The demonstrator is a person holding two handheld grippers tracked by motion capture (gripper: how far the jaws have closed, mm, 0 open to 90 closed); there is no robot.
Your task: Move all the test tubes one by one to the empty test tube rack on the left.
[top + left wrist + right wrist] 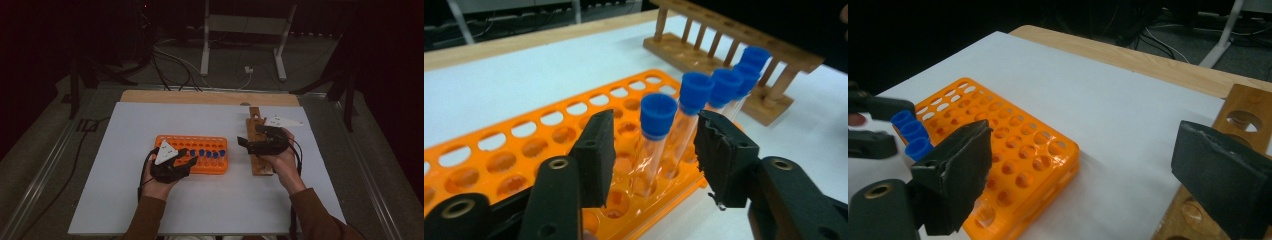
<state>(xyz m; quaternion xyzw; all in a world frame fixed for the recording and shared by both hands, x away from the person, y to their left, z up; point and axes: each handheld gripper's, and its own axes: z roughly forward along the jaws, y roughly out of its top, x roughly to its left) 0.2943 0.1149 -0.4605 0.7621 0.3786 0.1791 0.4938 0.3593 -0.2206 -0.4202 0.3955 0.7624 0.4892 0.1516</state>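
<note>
Five blue-capped tubes were seen standing in the near row of the orange rack on the white table. The left hand-held gripper was held with its pads apart around the nearest tube, not pressing on it. The right hand-held gripper was spread wide over the wooden rack, whose far end was cut off.

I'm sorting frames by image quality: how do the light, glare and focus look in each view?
High view: dim, dark surround, the white table evenly lit, detail soft. Left gripper view: sharp on the nearest tube, glints on its clear wall, wooden rack a bit soft. Right gripper view: orange rack clear, the near jaws blurred, background black.
</note>
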